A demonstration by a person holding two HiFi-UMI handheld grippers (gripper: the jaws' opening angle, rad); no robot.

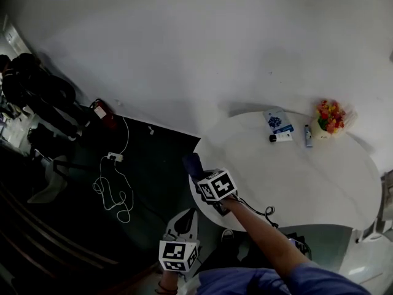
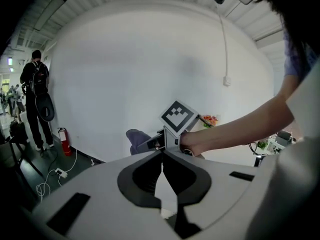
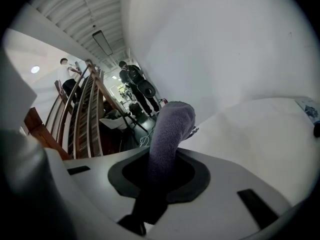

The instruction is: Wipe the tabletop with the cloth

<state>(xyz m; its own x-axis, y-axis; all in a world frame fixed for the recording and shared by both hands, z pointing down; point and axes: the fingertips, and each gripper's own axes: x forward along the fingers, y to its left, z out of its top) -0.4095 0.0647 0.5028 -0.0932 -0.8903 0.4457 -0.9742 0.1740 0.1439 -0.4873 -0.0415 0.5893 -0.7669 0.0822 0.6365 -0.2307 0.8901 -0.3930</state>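
Observation:
The round white table [image 1: 307,183] fills the right of the head view. At its left edge my right gripper [image 1: 198,172] is shut on a dark purple-grey cloth [image 1: 193,163]. In the right gripper view the cloth [image 3: 169,131] sticks up from between the jaws of the right gripper [image 3: 162,160], with the tabletop [image 3: 260,134] to its right. My left gripper [image 1: 186,217] hangs lower, off the table and over the dark floor. Its jaws meet with nothing between them in the left gripper view, where the left gripper [image 2: 161,157] looks toward the cloth [image 2: 137,139].
At the table's far side stand a flower pot [image 1: 330,117], a blue packet [image 1: 277,120], a small bottle [image 1: 307,135] and a black-capped tube [image 1: 281,137]. On the floor to the left lie a white cable with a power strip [image 1: 114,158] and a fire extinguisher [image 1: 103,112]. A person with a backpack [image 1: 37,97] stands far left.

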